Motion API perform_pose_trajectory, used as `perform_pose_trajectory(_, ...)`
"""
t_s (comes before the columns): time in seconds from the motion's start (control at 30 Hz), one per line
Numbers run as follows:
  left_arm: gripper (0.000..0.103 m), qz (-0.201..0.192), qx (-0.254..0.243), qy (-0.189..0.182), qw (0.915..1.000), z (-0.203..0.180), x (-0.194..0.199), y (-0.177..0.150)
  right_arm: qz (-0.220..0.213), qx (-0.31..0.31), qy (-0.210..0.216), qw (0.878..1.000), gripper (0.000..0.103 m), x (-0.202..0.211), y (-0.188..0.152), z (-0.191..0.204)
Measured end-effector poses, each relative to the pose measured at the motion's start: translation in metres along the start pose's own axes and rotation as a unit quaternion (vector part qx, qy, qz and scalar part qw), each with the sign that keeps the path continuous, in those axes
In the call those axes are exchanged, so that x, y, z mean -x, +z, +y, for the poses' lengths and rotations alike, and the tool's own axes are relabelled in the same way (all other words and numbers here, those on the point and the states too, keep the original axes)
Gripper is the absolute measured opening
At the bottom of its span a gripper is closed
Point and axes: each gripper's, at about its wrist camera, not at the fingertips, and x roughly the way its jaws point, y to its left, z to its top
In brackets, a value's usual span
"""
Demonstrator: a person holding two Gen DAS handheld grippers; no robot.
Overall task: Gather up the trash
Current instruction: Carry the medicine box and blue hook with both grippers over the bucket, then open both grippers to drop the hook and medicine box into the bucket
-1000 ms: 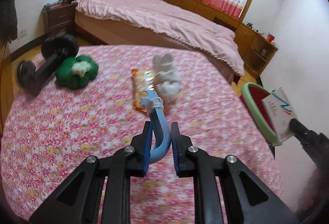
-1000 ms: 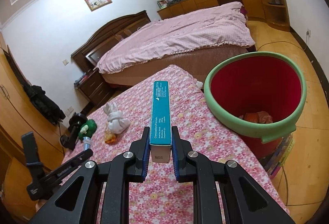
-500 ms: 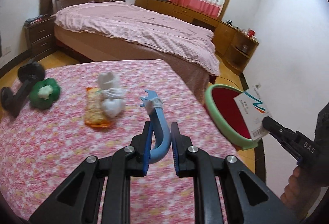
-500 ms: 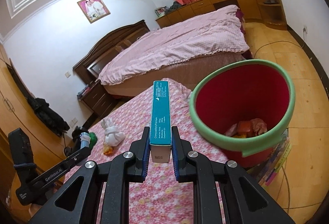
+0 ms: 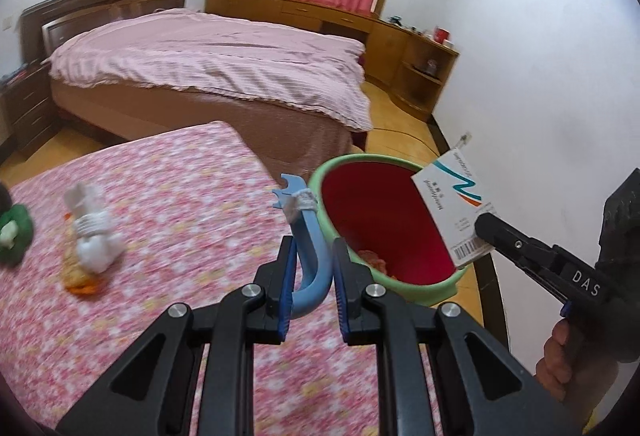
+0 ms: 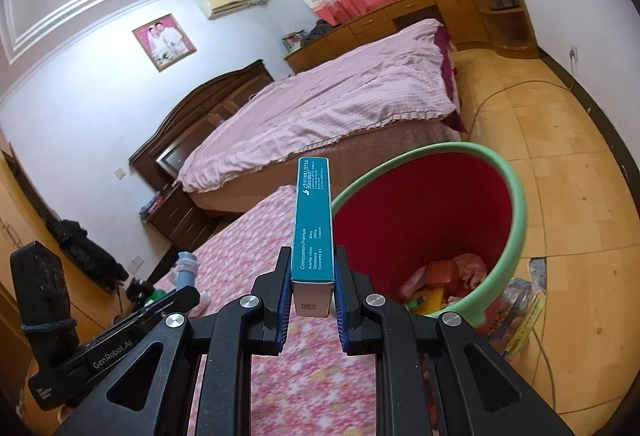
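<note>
My left gripper (image 5: 313, 268) is shut on a curved blue plastic piece (image 5: 308, 232) with a white band near its forked tip; it hangs over the table's right edge, beside the bin. The bin (image 5: 332, 224) is red inside with a green rim and stands off the table's corner, with some trash at its bottom (image 6: 444, 276). My right gripper (image 6: 312, 276) is shut on a teal medicine box (image 6: 313, 220), held upright just left of the bin rim (image 6: 516, 196). In the left wrist view the same box (image 5: 452, 204) shows its white face over the bin's right rim.
A table with a pink flowered cloth (image 5: 168, 196) carries a knotted white cloth (image 5: 92, 236), an orange snack wrapper (image 5: 78, 276) under it and a green plush item (image 5: 12, 232) at the left edge. A bed (image 5: 224, 64) and wooden cabinets stand behind. A person's hand (image 5: 560, 364) holds the right gripper.
Both grippers have swung right, toward the bin, keeping hold of their items. The bin now fills more of each view and the table items have slid left.
</note>
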Motion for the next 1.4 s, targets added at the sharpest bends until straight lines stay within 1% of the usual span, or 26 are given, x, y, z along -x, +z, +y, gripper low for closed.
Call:
perform_pose_trajectory(0.23, 0.017, 0.019, -0.017, -0.024, 0.9994, -0.025, -0.04, 0.009, -0.002, -0.025, -0.019, 1.0, 0.018, -0.002, 0.008, -0.03)
perform_pose_trajectory(0.4, 0.017, 0.036, -0.029, -0.037, 0.9982, -0.04, -0.07, 0.01, 0.002, -0.038, -0.041, 0.998, 0.018, -0.005, 0.01, -0.051)
perform_pose_trajectory(0.57, 0.017, 0.051, -0.04, -0.039, 0.9971, -0.049, -0.096, 0.006, 0.011, -0.046, -0.057, 0.997, 0.018, -0.014, 0.012, -0.069)
perform_pose_trajectory(0.8, 0.017, 0.071, -0.039, -0.031, 0.9962, -0.047, -0.122, 0.0, 0.031, -0.059, -0.067, 0.995, 0.018, -0.031, 0.007, -0.082)
perform_pose_trajectory(0.97, 0.017, 0.077, -0.04, -0.032, 0.9957, -0.046, -0.127, -0.002, 0.037, -0.062, -0.073, 0.995, 0.018, -0.036, 0.004, -0.088)
perform_pose_trajectory(1.1, 0.017, 0.073, -0.037, -0.033, 0.9961, -0.047, -0.123, -0.001, 0.039, -0.064, -0.076, 0.994, 0.021, -0.039, 0.006, -0.091)
perform_pose_trajectory(1.13, 0.018, 0.072, -0.036, -0.034, 0.9962, -0.047, -0.122, 0.0, 0.039, -0.066, -0.077, 0.994, 0.021, -0.04, 0.006, -0.091)
perform_pose_trajectory(1.2, 0.022, 0.069, -0.034, -0.034, 0.9965, -0.045, -0.119, 0.001, 0.04, -0.07, -0.077, 0.994, 0.022, -0.04, 0.007, -0.093)
perform_pose_trajectory(1.4, 0.023, 0.051, -0.03, -0.025, 0.998, -0.038, -0.102, 0.005, 0.038, -0.072, -0.074, 0.994, 0.024, -0.035, 0.008, -0.092)
